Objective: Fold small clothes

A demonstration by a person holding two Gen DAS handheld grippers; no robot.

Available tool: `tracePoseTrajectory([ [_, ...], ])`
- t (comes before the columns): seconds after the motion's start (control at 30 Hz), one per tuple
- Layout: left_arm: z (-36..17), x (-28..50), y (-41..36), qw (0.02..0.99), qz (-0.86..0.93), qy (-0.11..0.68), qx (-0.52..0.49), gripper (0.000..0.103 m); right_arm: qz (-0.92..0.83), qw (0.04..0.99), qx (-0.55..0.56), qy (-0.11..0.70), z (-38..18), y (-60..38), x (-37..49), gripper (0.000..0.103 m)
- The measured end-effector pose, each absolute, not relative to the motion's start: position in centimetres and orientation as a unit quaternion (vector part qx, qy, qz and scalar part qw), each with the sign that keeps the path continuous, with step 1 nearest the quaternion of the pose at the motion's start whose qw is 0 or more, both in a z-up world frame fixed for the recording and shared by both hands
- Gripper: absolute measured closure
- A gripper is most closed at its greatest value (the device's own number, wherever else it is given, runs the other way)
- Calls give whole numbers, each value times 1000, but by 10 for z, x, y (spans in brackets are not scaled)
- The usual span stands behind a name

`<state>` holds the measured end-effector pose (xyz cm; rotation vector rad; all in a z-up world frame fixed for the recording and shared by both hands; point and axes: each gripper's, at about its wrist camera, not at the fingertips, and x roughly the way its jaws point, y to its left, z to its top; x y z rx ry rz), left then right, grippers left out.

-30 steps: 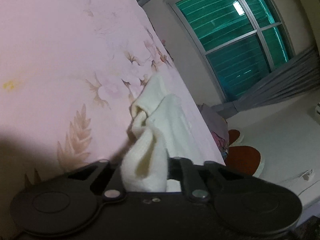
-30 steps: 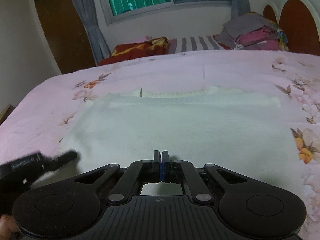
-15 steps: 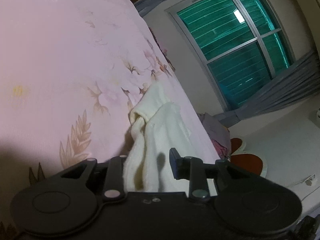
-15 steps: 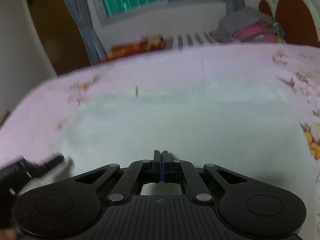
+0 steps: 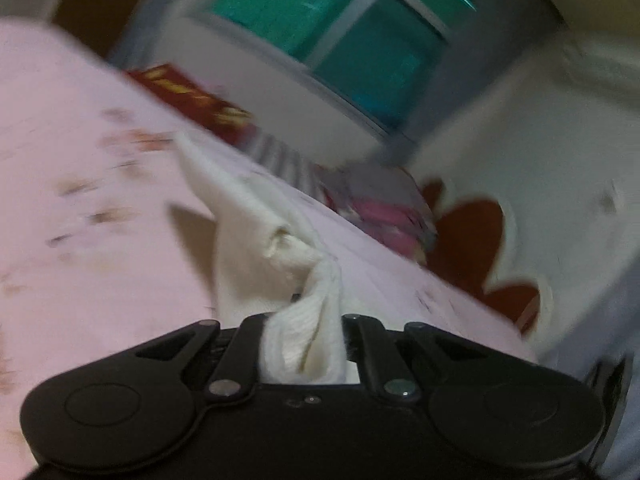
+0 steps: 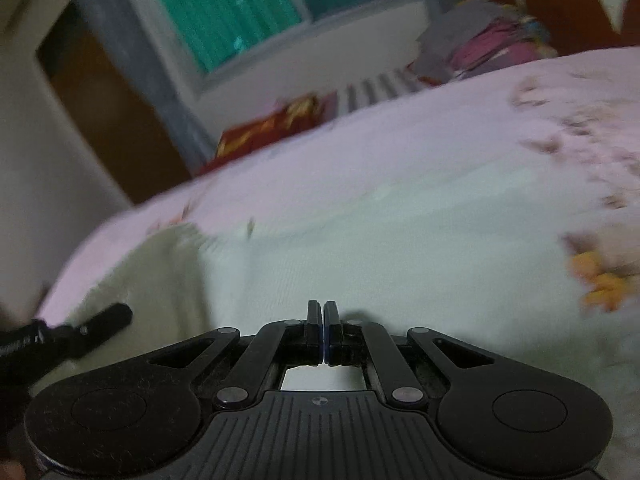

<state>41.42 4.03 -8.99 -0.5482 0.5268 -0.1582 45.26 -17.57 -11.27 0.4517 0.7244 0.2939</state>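
Observation:
A cream knitted garment [image 6: 360, 248] lies spread flat on the pink flowered bedsheet [image 6: 460, 148]. My left gripper [image 5: 304, 332] is shut on a bunched corner of the garment [image 5: 308, 320], which trails away from it across the sheet. It also shows at the lower left of the right wrist view [image 6: 80, 332], at the garment's left edge. My right gripper [image 6: 323, 316] is shut with its fingers pressed together, at the garment's near edge; whether cloth is pinched between them I cannot tell. Both views are motion-blurred.
A pile of folded clothes [image 6: 492, 44] sits at the far right by the red headboard [image 6: 580, 4]. A red patterned pillow [image 6: 276, 124] and a striped cloth [image 6: 380, 88] lie at the bed's far edge under the window.
The left gripper's fingers, apart half a second ago, closed on the garment corner and swung round, lifting the cloth. The right gripper tilted and shifted, staying shut.

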Motion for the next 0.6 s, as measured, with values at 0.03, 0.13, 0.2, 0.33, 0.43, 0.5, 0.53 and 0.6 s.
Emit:
tracePoseTrajectory([
  [0.03,-85,417,24,928,-90,263,-249,96,136,902,228,342,-108,-191,450,102],
  [0.13,-77,423,-27,928,-122,283,-208,96,118,907,249,320,-95,-239,443,102],
  [0.2,-80,427,-63,923,-144,303,-189,96,105,907,267,308,-88,-273,439,102],
  [0.33,-112,446,-128,881,-189,406,-152,71,99,897,308,301,-84,-333,430,99],
  [0.43,-112,436,-129,863,-226,412,-188,69,68,893,318,310,-86,-358,428,16],
  [0.5,-95,424,-110,882,-212,382,-177,70,89,895,325,292,-83,-372,420,20],
  [0.53,-89,421,-94,893,-195,366,-177,70,96,891,331,296,-83,-374,419,33],
  [0.6,-82,423,-62,906,-154,347,-185,72,118,882,338,308,-85,-373,420,45],
])
